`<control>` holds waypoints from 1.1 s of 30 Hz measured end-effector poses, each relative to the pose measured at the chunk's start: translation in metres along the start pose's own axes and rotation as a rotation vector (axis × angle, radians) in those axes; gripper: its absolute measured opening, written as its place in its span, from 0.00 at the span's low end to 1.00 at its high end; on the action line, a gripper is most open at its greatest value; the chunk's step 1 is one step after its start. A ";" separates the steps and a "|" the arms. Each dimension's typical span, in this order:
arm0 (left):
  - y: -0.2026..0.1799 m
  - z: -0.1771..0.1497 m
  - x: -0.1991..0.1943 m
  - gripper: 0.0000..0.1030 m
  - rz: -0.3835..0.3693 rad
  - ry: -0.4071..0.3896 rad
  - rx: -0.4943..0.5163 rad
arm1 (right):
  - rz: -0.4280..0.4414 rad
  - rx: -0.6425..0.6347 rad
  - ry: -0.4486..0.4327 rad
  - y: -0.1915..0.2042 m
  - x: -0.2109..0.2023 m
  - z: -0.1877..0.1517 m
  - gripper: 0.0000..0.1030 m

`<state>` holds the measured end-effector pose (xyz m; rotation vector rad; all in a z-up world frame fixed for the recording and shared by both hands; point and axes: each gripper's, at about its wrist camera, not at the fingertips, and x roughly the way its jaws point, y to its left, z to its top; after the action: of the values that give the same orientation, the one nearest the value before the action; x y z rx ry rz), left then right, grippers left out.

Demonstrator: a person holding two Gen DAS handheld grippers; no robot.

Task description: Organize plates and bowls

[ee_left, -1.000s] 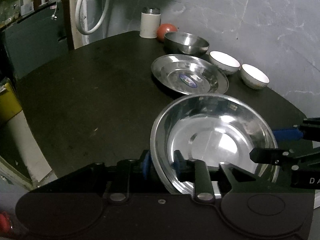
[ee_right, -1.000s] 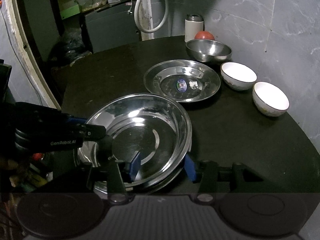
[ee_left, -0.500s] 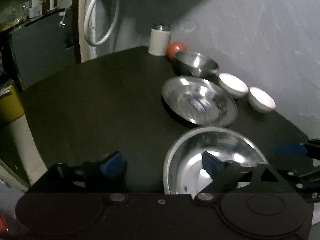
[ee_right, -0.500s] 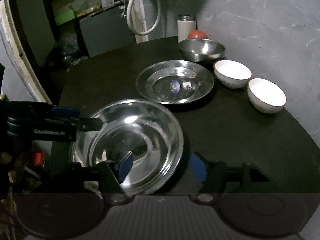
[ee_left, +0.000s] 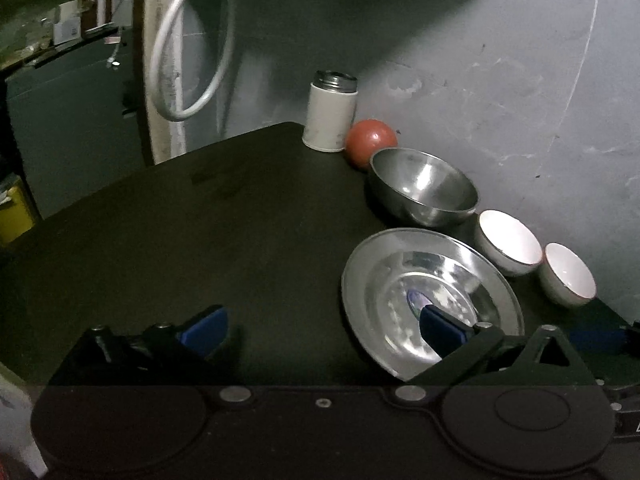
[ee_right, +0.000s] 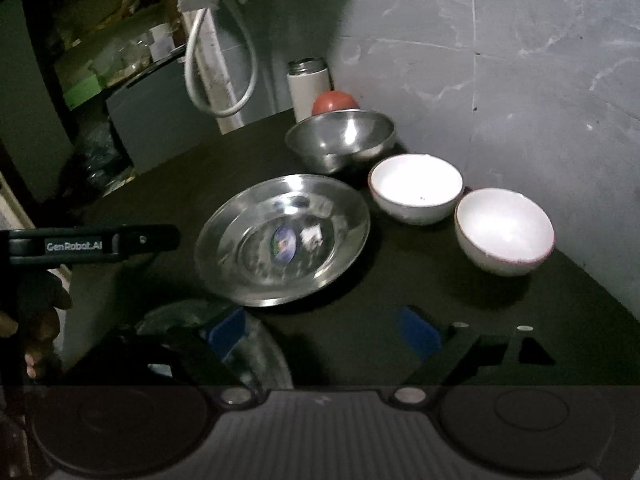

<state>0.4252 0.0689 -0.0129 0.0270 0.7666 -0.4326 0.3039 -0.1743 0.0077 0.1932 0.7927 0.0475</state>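
- counter (ee_left: 168,240): dark and round, dishes grouped toward 2 o'clock.
- steel basin (ee_right: 264,354): released a second ago, now half hidden at 7 o'clock under the right tongs (ee_right: 322,334); set down, i judge.
- steel plate (ee_right: 282,240): likely next.
- left tongs (ee_left: 320,326): opening, empty.
- right tongs: opening, nothing gripped.
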 end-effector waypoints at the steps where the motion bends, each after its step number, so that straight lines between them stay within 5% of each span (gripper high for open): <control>1: 0.000 0.003 0.005 0.99 -0.005 0.005 0.007 | -0.002 0.004 -0.002 -0.001 0.005 0.003 0.87; 17: -0.009 0.011 0.038 0.99 -0.012 0.035 0.069 | -0.030 -0.007 -0.007 -0.006 0.043 0.022 0.81; 29: -0.017 0.012 0.038 0.83 -0.027 0.035 0.086 | -0.026 -0.021 0.007 -0.002 0.050 0.022 0.61; 33: -0.018 0.012 0.039 0.71 -0.025 0.042 0.092 | -0.023 -0.023 0.009 -0.001 0.051 0.022 0.59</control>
<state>0.4506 0.0362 -0.0282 0.1132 0.7889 -0.4924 0.3553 -0.1731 -0.0129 0.1622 0.8034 0.0356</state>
